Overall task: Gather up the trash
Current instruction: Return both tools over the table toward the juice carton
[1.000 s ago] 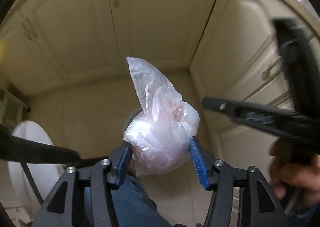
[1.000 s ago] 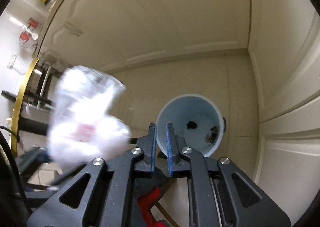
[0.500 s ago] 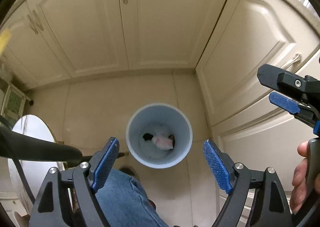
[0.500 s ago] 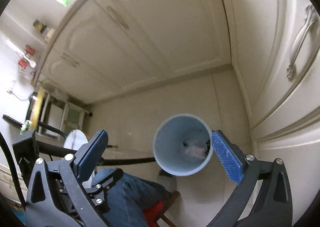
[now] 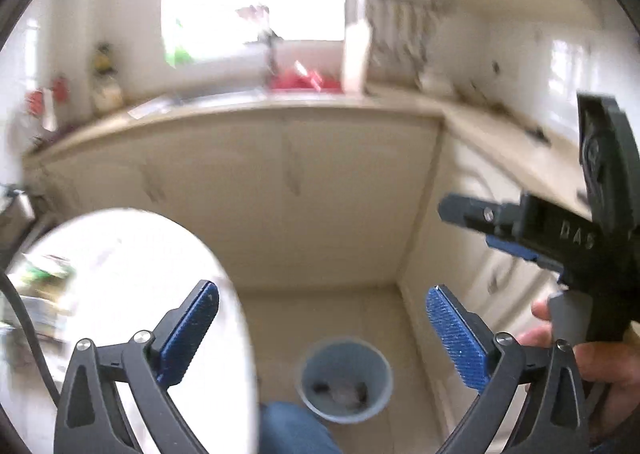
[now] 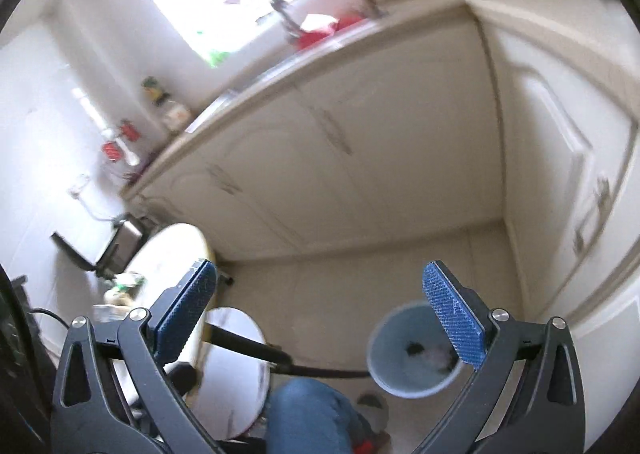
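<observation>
On floor, bin w/ trash; both grippers empty, spread wide.

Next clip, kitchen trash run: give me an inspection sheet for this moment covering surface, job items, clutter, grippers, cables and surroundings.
Surface: pale tiled floor; round white table at the left.
Job's things: blue-grey trash bin upright on the floor, with pale and dark trash inside.
Clutter: blurred items on the table, not identifiable.
Grippers: left gripper has just been opening and is wide open, nothing between the jaws; right gripper wide open and empty.
Cables: a black cable crosses the table edge; a dark bar runs toward the bin.
Surroundings: cream cabinets, countertop with sink, bright window; a person's jeans-clad leg by the bin.
</observation>
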Available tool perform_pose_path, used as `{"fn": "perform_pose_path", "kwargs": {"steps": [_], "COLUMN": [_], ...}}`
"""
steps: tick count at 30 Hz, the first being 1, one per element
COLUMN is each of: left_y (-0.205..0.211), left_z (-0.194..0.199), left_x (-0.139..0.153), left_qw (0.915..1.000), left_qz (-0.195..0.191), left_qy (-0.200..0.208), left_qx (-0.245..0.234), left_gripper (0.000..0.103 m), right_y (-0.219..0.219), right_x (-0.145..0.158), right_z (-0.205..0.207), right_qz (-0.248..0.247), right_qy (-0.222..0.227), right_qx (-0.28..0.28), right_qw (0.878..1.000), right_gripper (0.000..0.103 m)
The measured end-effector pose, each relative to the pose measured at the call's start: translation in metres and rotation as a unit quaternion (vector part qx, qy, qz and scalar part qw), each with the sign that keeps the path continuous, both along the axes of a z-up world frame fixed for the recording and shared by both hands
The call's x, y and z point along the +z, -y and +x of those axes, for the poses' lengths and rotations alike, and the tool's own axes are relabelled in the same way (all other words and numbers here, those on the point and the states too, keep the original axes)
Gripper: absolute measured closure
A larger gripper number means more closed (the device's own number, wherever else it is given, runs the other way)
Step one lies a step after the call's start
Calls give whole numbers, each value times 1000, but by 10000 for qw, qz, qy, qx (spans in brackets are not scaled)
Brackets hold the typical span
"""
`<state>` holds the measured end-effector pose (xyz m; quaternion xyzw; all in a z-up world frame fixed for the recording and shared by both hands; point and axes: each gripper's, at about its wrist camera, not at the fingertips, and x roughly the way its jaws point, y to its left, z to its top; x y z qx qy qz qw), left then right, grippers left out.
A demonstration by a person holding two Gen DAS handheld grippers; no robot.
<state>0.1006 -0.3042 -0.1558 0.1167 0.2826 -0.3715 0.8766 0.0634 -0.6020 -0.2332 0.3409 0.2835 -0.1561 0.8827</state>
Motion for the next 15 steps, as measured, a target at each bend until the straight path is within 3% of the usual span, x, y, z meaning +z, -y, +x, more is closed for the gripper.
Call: {"fn": "perform_pose_path", "kwargs": {"steps": [3,7,15], "left_y": [-51,-99,-188], "left_z": [-2,-9,-12], "left_x": [18,21,60], "left_qw": [9980,9917,9701], "left_qz": [-210,-388,-476], "left_qy": [286,309,359], "left_qx": [529,1188,2351], "left_gripper": [1,1,1], "right_y": [-32,-78,-184], "right_x": [37,68,108], "right_z": [16,42,88], "right_qz": [-255,-488,-1021], "right_qy": [280,560,1077], "right_qx": [286,699,1447], "right_qw": [9989,9948,9783], "right_gripper": [0,0,0]}}
